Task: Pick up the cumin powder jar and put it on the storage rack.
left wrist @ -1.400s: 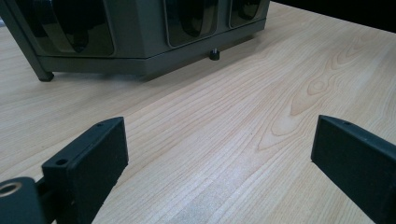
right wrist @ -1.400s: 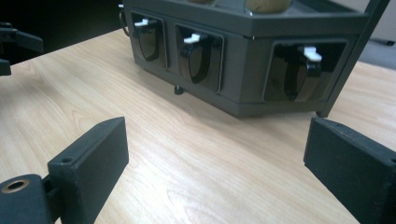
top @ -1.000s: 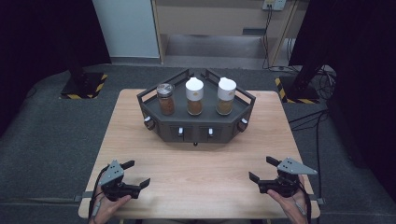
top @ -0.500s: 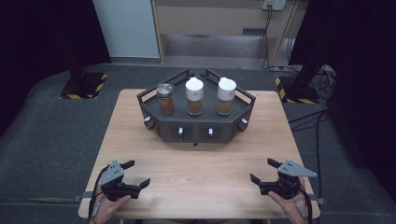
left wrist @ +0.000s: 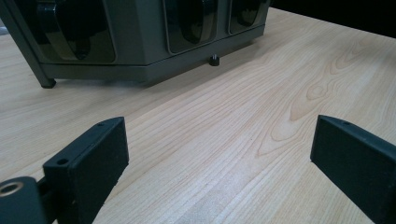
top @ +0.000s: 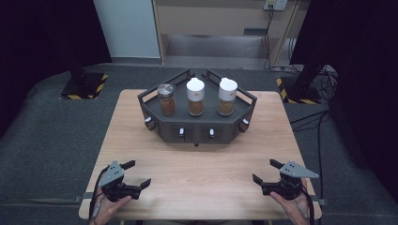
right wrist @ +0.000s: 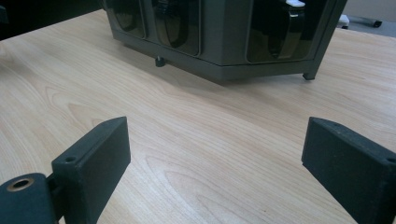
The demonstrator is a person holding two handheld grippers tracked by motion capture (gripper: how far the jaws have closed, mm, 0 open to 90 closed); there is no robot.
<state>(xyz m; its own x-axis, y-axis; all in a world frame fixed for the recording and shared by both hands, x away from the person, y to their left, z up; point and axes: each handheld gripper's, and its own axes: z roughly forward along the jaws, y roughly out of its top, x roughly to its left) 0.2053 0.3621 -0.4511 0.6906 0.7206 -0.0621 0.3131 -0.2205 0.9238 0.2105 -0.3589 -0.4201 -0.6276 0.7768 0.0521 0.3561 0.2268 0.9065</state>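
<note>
High view: both hands sit where they were a second ago, left gripper (top: 134, 174) and right gripper (top: 264, 171) wide, nothing between, well short of the rack (top: 197, 129) holding three jars (top: 195, 97); table (top: 206, 159) between is bare

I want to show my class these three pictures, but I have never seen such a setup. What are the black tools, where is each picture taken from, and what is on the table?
A person sits at a wooden table holding a hand-held two-jaw gripper in each hand: the left gripper and the right gripper. One picture looks down from above. The other two come from cameras riding on each gripper, looking along its black jaws. Both grippers are open and hold nothing. Farther back stands a dark rack with small knobs on its front. It carries three jars of brown contents: a metal-lidded jar and two white-capped jars.
</note>
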